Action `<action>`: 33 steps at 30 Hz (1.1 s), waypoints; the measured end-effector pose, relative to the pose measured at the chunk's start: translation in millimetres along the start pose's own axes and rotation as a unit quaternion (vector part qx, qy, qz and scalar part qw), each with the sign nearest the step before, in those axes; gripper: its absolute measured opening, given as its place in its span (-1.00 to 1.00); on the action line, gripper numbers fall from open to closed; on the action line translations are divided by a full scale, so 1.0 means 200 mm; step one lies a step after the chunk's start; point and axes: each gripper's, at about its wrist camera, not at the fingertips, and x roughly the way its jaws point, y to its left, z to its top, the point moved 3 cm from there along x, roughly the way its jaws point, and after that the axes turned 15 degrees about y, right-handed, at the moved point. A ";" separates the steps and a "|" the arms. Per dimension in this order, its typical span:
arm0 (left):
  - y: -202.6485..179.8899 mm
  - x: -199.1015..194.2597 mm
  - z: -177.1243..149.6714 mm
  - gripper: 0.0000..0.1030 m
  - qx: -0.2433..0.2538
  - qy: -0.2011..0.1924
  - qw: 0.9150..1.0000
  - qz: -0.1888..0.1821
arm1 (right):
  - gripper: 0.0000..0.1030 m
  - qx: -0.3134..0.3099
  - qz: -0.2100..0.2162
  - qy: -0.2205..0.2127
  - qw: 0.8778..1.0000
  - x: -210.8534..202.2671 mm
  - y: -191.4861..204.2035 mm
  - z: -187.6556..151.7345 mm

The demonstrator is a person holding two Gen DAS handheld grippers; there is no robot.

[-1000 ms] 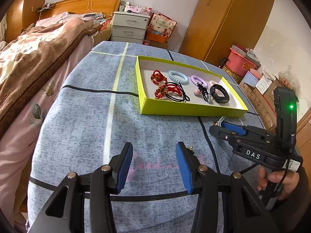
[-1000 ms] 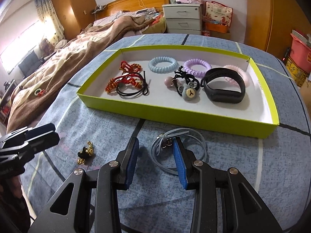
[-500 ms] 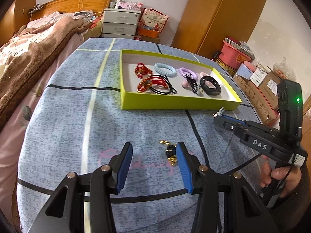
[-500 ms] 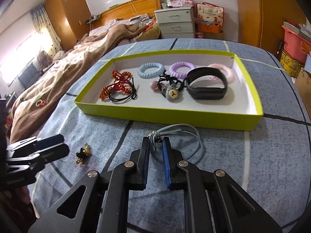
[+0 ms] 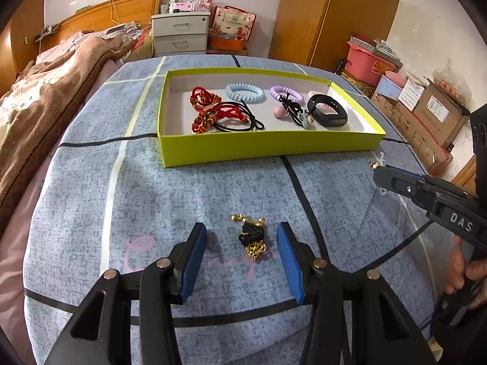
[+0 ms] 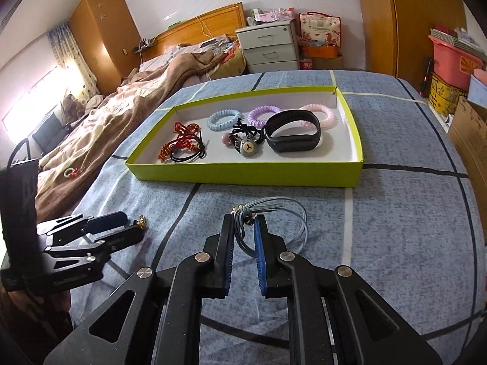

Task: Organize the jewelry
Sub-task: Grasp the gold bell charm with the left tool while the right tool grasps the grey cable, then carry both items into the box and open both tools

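Hidden from me: in my right wrist view the left gripper [image 6: 134, 228] covers most of the black-and-gold piece [image 6: 141, 220]; only a few gold beads show past its tips. In the left wrist view the right gripper [image 5: 380, 172] is cut off by the frame edge, and I see no more than a pale loop and a gold bead at its tip.
Hard to make out: whether the grey cord bracelet [image 6: 274, 225] is lifted or lying on the cloth; I cannot tell. The pink coil [image 6: 322, 115] is half behind the black band [image 6: 293, 135].
Left jaws: spread wide, holding nothing. The black-and-gold piece [image 5: 252, 237] lies on the blue cloth [image 5: 182, 188] between the two blue pads, touching neither.
Right jaws: nearly closed, pinching the grey cord bracelet at its knotted end; the loops trail out to the right past the fingertips.
Task items placed: inside the green tray [image 6: 243, 175] I count red knotted bracelets [image 6: 182, 141], black hair ties beside them, a light blue coil [image 6: 223, 118], a purple coil [image 6: 263, 114], a bear-charm tie [image 6: 248, 149], the black band and the pink coil.
Edges: the tray's near wall stands between both grippers and the tray floor. The cloth drops away toward the bed [image 6: 137, 97] on my left and toward cardboard boxes [image 5: 435, 112] on my right.
Open room: bare cloth lies between the two grippers and along the tray's near wall; the tray's right end has free floor.
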 end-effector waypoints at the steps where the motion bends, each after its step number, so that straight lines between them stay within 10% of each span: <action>1: -0.01 0.00 0.00 -0.03 0.001 0.000 1.000 0.005 | -0.74 -0.001 0.002 -0.001 1.000 0.00 0.00 0.00; 7: -0.04 0.02 0.01 -0.05 0.010 0.000 1.000 0.030 | -0.74 -0.007 0.002 -0.002 1.000 -0.01 0.01 0.00; 14: -0.06 0.01 0.01 -0.62 0.018 0.003 0.999 0.027 | -0.74 -0.009 0.005 -0.004 1.000 -0.01 0.02 0.00; 33: -0.05 -0.12 0.12 -0.67 0.020 -0.032 0.999 0.022 | -0.74 -0.012 -0.002 -0.028 1.000 -0.11 0.01 0.09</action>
